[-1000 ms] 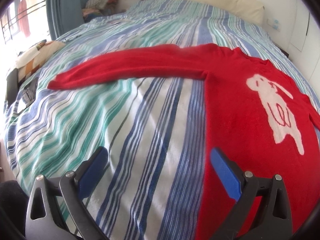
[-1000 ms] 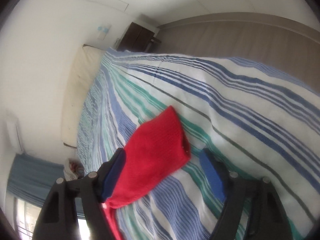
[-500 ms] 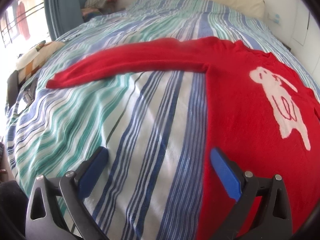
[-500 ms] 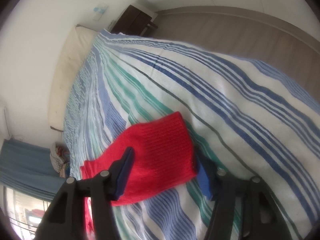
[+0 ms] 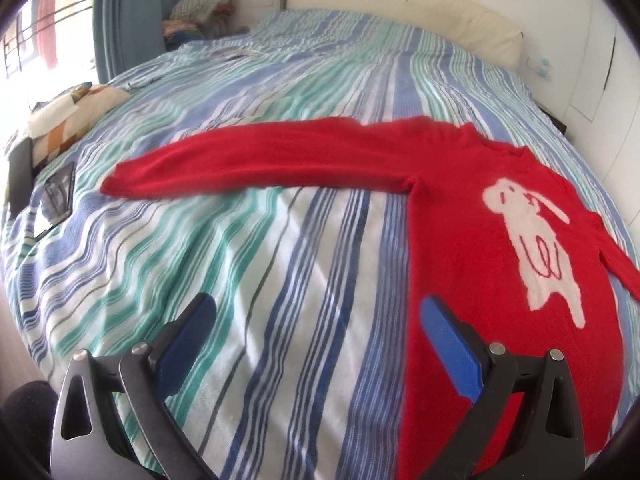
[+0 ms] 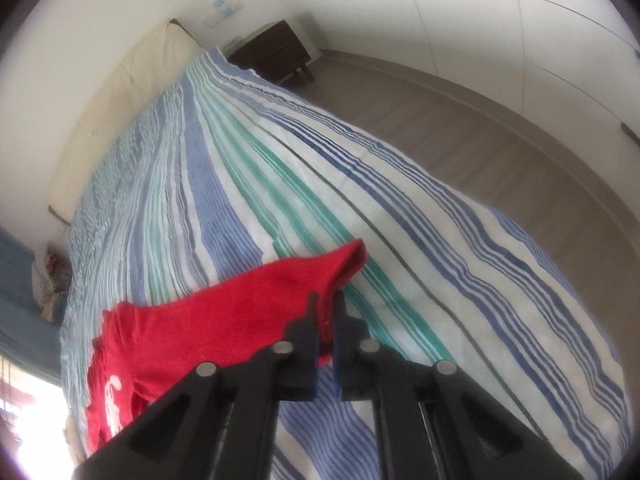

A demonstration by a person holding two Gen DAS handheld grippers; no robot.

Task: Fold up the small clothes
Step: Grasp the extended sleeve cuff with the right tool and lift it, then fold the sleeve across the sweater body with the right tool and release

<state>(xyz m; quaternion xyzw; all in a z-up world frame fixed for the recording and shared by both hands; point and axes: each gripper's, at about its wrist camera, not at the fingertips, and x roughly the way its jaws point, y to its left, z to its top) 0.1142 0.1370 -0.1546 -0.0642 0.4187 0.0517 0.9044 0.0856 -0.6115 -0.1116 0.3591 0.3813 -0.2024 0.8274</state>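
A small red sweater (image 5: pixel 472 248) with a white animal motif lies flat on the striped bed cover (image 5: pixel 248 280). One sleeve (image 5: pixel 256 156) stretches out to the left. My left gripper (image 5: pixel 316 320) is open and empty, low over the cover beside the sweater's left edge. In the right wrist view my right gripper (image 6: pixel 326 308) is shut on the cuff of the other sleeve (image 6: pixel 276 288) and holds it lifted above the cover. The sweater body (image 6: pixel 120 380) hangs away to the lower left there.
A cream headboard (image 5: pixel 400 4) runs along the far side of the bed. A patterned pillow (image 5: pixel 68 116) and a dark flat device (image 5: pixel 56 196) lie at the bed's left edge. A dark nightstand (image 6: pixel 272 56) stands on the wooden floor (image 6: pixel 500 152) to the right.
My right gripper closed on the sleeve cuff and lifted it off the cover. My left gripper stayed open and shifted slightly back from the sweater.
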